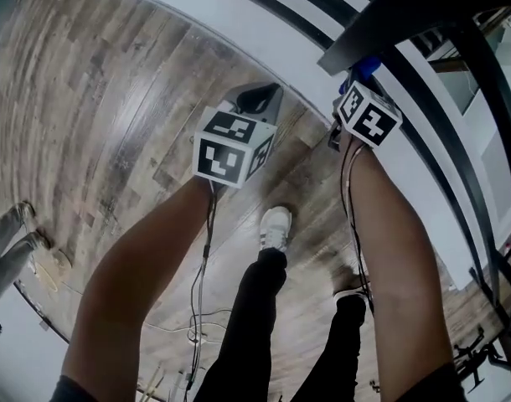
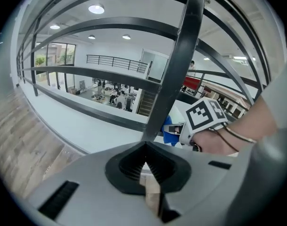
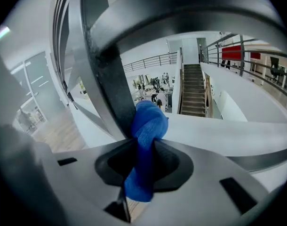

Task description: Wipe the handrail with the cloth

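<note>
Blue cloth (image 1: 366, 67) held up to a dark handrail (image 1: 406, 15) for wiping.
Head view: the right gripper (image 1: 356, 78) holds the cloth at the handrail; the left gripper (image 1: 260, 99) hangs beside it, idle. Left gripper view: fingers together, empty. Right gripper view: fingers clamp the cloth's middle, and its bunched end pokes beyond them against a rail post (image 3: 106, 79), likely so fabric, not fingers, meets metal.
</note>
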